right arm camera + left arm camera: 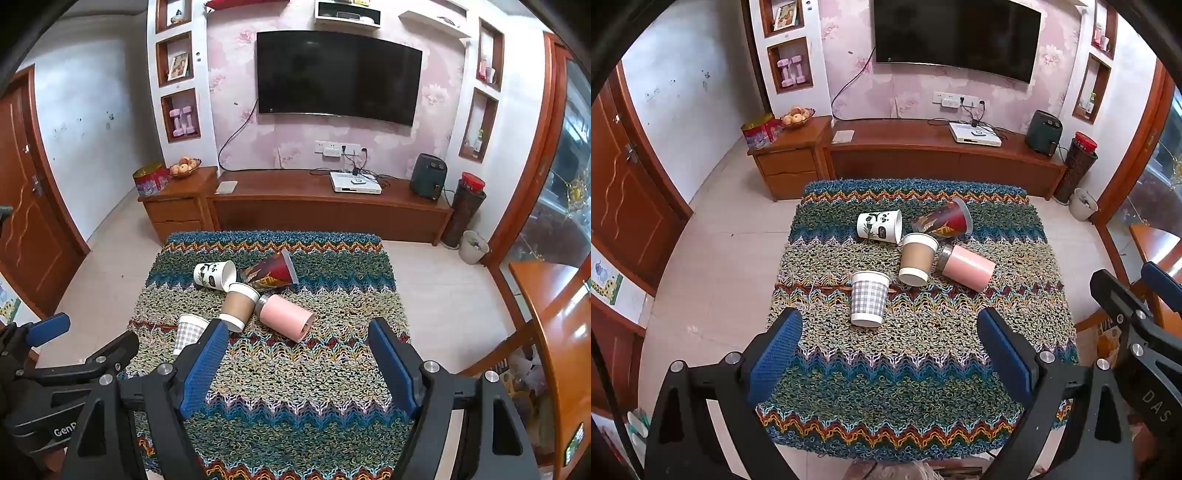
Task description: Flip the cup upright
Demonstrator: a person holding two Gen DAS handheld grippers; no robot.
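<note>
five cups are seen clustered near the middle of a table covered by a knitted zigzag cloth [908, 387]. a grey-and-white checked paper cup [868, 298] stands upright nearest the grippers. a brown paper cup [916, 258] with white rim bands lies tipped over beside it, touching a pink cup [967, 267] with a metallic end, which lies on its side. behind them a white cup printed with pandas [880, 226] lies on its side, and a dark red cup [942, 221] with orange lettering lies tilted next to it; the lettering is too distorted to be read with certainty.

the left gripper [890, 354] is held above the near part of the cloth, its blue-padded jaws spread wide with nothing between them. the right gripper [297, 365] is likewise held over the cloth, jaws spread apart and holding nothing; the checked cup is partly hidden behind its left finger in the right wrist view.

the letters "das" are read on the right gripper's body in the left wrist view, and "genr", cut off, on the left gripper's body in the right wrist view.

a wall-mounted television [338, 75] is seen above a long wooden cabinet [328, 206], on which a white set-top box [354, 182] rests.
</note>
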